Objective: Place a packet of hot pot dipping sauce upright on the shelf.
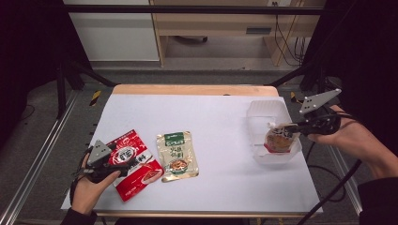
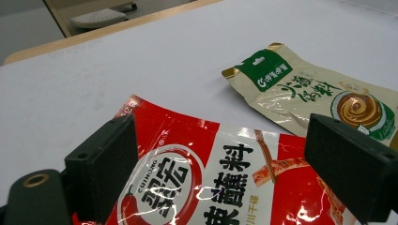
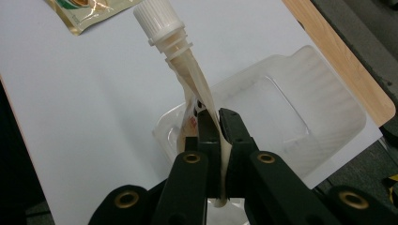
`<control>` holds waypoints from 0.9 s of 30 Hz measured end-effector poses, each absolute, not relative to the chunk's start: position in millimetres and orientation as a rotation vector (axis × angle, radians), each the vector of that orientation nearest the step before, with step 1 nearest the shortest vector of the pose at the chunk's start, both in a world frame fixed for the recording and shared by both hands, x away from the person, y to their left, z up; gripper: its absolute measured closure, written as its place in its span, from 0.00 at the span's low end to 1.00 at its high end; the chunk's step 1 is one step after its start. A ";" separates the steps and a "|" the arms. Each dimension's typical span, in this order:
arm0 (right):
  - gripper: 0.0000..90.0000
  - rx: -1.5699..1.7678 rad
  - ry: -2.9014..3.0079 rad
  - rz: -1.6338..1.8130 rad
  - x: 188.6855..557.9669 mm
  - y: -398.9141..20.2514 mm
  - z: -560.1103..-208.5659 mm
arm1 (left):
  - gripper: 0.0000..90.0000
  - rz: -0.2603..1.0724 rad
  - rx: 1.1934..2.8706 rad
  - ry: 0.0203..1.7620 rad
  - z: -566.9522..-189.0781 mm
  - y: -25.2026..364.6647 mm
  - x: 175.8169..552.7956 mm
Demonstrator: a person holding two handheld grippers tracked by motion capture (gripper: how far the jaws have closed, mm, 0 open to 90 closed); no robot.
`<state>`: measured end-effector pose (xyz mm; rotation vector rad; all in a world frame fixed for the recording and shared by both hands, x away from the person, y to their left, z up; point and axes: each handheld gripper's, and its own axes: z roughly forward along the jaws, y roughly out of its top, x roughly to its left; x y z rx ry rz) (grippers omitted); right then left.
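Note:
A red sauce packet (image 1: 134, 163) (image 2: 225, 183) lies flat at the table's front left. My left gripper (image 1: 112, 171) (image 2: 234, 168) hovers open at its left edge, jaws apart on either side of the print. A beige packet with a green top (image 1: 177, 155) (image 2: 314, 93) lies just right of the red one. At the right, my right gripper (image 1: 294, 127) (image 3: 217, 123) is shut on a spouted pouch (image 1: 280, 137) (image 3: 195, 89) with a white screw cap, holding it over the front end of a clear plastic tray (image 1: 268, 112) (image 3: 300, 108).
The white table top (image 1: 216, 117) has a wooden far edge (image 1: 192, 90). Black frame posts stand at both sides. Cables trail off the right table edge under the person's right forearm (image 1: 371, 150).

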<state>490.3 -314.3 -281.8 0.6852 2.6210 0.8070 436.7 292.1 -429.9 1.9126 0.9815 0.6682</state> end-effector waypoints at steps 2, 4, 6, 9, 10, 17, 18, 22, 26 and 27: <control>0.98 0.685 2.625 0.802 489.8 -313.6 -281.2 | 0.11 0.667 1.914 0.982 -430.0 292.1 436.9; 0.98 0.672 2.633 0.808 490.0 -313.0 -281.6 | 0.11 0.668 1.915 0.984 -430.3 291.8 437.0; 0.98 0.676 2.636 0.808 490.0 -311.7 -282.6 | 0.11 0.668 1.917 0.983 -430.3 291.7 436.9; 0.98 0.673 2.646 0.803 490.9 -310.6 -285.9 | 0.11 0.668 1.917 0.984 -430.3 291.9 436.9; 0.98 0.671 2.651 0.804 491.2 -310.2 -287.5 | 0.11 0.668 1.917 0.984 -430.3 291.8 436.9; 0.98 0.698 2.662 0.804 494.5 -308.6 -305.2 | 0.11 0.665 1.927 0.980 -430.8 291.1 437.1; 0.98 0.706 2.662 0.804 495.1 -308.6 -308.8 | 0.11 0.665 1.927 0.980 -430.8 291.2 437.1; 0.98 0.734 2.669 0.822 498.6 -309.0 -326.1 | 0.11 0.667 1.926 0.982 -431.0 291.2 437.2; 0.97 0.752 2.677 0.829 501.9 -309.1 -337.4 | 0.11 0.661 1.931 0.980 -431.5 291.0 437.6; 0.97 0.765 2.676 0.830 502.5 -309.1 -339.3 | 0.11 0.661 1.931 0.979 -431.5 291.0 437.5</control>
